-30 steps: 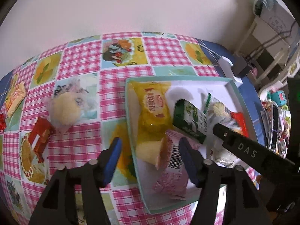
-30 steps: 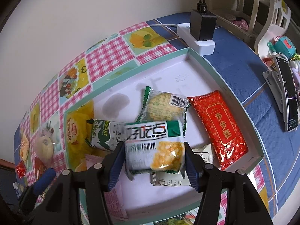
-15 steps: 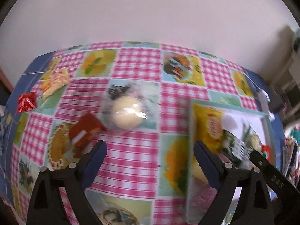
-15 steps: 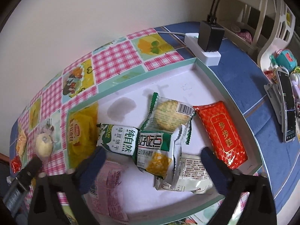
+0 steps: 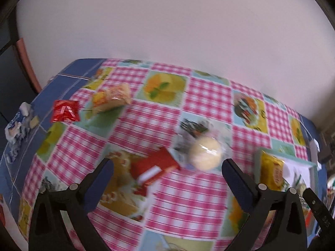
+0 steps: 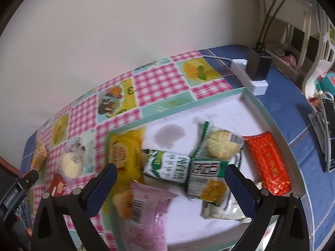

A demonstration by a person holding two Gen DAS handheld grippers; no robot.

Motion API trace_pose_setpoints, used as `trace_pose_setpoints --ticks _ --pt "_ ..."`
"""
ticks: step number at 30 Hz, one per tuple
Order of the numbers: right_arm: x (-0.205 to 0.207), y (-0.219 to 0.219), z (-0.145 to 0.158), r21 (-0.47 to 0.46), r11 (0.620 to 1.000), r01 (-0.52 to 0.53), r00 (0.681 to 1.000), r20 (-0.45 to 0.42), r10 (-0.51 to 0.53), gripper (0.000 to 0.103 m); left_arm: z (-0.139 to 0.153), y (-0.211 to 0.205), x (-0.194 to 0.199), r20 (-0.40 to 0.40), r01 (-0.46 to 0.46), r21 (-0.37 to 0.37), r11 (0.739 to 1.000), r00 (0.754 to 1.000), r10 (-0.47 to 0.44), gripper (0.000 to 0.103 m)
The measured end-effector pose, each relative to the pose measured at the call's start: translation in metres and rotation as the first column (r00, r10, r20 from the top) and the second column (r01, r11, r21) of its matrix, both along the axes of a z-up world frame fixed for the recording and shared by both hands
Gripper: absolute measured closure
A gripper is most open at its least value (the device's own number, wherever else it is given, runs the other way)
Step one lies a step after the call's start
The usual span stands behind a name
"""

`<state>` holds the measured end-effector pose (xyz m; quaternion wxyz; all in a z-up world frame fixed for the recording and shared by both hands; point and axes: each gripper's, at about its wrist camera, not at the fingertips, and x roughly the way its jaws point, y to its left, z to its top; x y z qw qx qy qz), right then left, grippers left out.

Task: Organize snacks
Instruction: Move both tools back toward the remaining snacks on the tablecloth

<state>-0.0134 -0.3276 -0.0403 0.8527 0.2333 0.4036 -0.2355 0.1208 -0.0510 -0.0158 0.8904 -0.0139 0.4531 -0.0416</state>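
Left gripper point(image 5: 167, 175) low in the left wrist frame, jaws opening, already spread wide; nothing between them but tablecloth point(image 5: 146, 125), pink check with fruit panels; the picture is blurred. Just above the gap: red box point(image 5: 156, 168), tilted, touching a round pale bun in clear wrap point(image 5: 206, 153) to its right. Upper left: orange-yellow packet point(image 5: 112, 100); small red sachet point(image 5: 66, 110) beside it on the blue edge; a blue-white wrapper point(image 5: 16, 127) at far left.

Right gripper point(image 6: 171, 179) spread fully, empty, over the mint-rimmed tray point(image 6: 209, 100). Lying in the tray: yellow packet point(image 6: 125, 152) at left; green-white biscuit pack point(image 6: 169, 166) centre; green corn-snack pack point(image 6: 207, 177) just right of it, overlapping a round cracker pack point(image 6: 222, 144) above; red packet point(image 6: 268, 165) at right wall; pink packet point(image 6: 146, 211) lower centre. White power strip point(image 6: 249, 73) beyond the tray, upper right.
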Motion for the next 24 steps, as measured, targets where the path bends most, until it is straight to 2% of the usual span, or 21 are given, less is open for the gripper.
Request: trace_pose_setpoints --ticks 5,13,19,24 --pt "0.008 0.013 0.002 0.032 0.999 -0.044 0.999 0.032 0.043 0.0 0.005 0.038 0.009 0.032 -0.073 0.005 0.997 0.997 0.073 0.0" --pt "0.027 0.056 0.011 0.005 0.987 -0.161 0.984 0.073 0.16 0.0 0.006 0.095 0.019 0.028 -0.169 -0.019 0.985 0.985 0.17 0.0" --pt "0.047 0.104 0.005 0.009 0.957 -0.29 0.956 0.047 0.289 0.0 -0.006 0.119 0.024 -0.059 -0.203 -0.05 0.978 0.978 0.2 0.0" --pt "0.061 0.144 -0.013 0.056 0.925 -0.376 0.927 0.023 0.375 0.0 -0.021 0.121 0.026 -0.156 -0.177 0.003 0.984 0.972 0.175 0.0"
